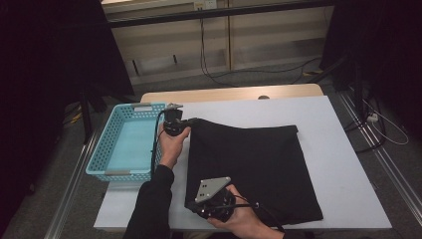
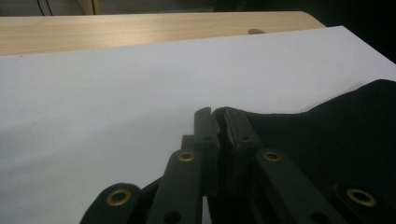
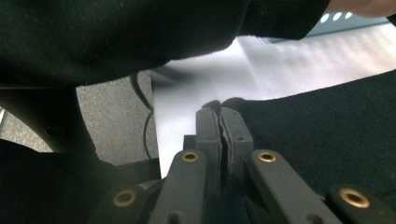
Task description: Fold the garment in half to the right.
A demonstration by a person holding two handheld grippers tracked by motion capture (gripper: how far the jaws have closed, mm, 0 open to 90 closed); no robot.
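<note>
One black cloth (image 1: 251, 169) lies on the table (image 1: 343, 164), and it is the single piece of fabric there. One blue basket (image 1: 127, 142) stands at the table's left side. There are two grippers: the left gripper (image 1: 185, 121) and the right gripper (image 1: 194, 205), one in each of the person's two hands. Each gripper has two black jaws, four jaws in all, and each pair is pressed together on one corner of the cloth, so two corners are pinched. One grey three-cornered plate (image 1: 213, 188) sits on the right gripper.
</note>
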